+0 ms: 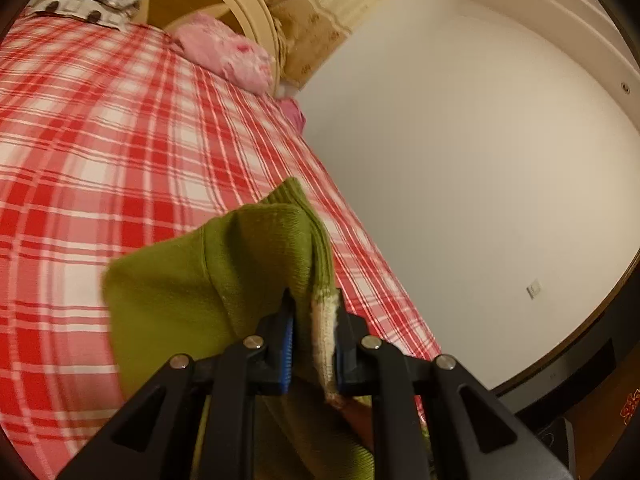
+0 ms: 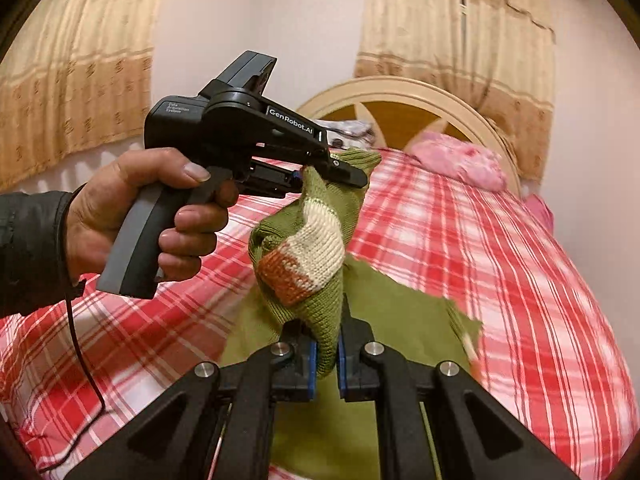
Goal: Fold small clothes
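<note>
1. Left wrist view: our left claw [image 1: 314, 320] is clamped on a bunched edge of the green knitted garment [image 1: 208, 280], with the cream band of the knit pinched between its blue pads. The rest of the cloth hangs out toward 10 o'clock, lifted above the red plaid bed [image 1: 100, 140].
2. In the right wrist view, our right claw [image 2: 326, 344] is likewise closed on the same garment [image 2: 316, 280], gripping a green fold just below the cream and rust stripes. Up at 11 o'clock from it, the left claw [image 2: 308, 172], held in a person's hand [image 2: 132, 220], pinches another part of the knit.
3. So we have the garment gripped at two points and raised, with a flat green portion spreading below toward 3 o'clock; whether that portion touches the bed we cannot tell through the blur.
4. We judge the task to be at an early stage: the cloth is bunched and twisted between our claws, and no neat fold shows anywhere.
5. What is left, as we read it: spread the garment flat on the bed, bring its sides over in tidy folds, and set it down. A pink pillow [image 2: 460, 164] lies near the headboard [image 2: 400, 92], well apart from our work.
</note>
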Demonstrator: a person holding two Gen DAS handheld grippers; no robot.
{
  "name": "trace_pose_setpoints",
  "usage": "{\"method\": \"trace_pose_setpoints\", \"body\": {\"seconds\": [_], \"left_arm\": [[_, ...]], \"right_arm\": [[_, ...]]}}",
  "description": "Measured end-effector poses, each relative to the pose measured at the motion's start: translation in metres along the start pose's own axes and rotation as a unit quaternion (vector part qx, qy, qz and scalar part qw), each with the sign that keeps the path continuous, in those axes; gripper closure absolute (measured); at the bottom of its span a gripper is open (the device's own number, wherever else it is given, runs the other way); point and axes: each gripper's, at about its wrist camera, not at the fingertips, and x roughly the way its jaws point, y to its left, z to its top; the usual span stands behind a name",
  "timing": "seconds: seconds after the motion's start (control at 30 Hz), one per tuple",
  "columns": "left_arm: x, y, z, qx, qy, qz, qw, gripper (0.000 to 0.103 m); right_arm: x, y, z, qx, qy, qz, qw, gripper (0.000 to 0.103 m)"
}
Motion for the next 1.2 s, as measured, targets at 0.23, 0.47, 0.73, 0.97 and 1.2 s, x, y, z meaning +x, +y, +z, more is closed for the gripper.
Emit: {"method": "trace_pose_setpoints", "body": {"seconds": [0.23,0.47,0.73,0.97,1.2], "left_arm": [[0.058,-0.018,-0.015,0.018,0.052,0.018,0.9983,0.087],[0.095,-0.039,-0.036,0.054,0.087,0.039,0.9939,0.084],[0.047,-0.078,-0.048,0.137,0.050,0.039,0.9885,0.034],[-0.013,-0.057,-0.097,0.191,0.033,0.115,0.9743,0.031],[-0.024,-0.032,-0.143,0.176,0.038,0.154,0.9714,0.025]], "right_arm": [[-0.001,-0.050,-0.036,0.077,0.033,0.002,0.997,0.096],[0.003,-0.081,-0.071,0.151,0.067,0.014,0.986,0.096],[0.001,-0.100,-0.101,0.205,0.088,0.020,0.975,0.096],[-0.026,-0.105,-0.094,0.194,0.076,-0.005,0.978,0.019],[-0.005,-0.117,-0.039,0.172,0.067,0.040,0.982,0.019]]}}
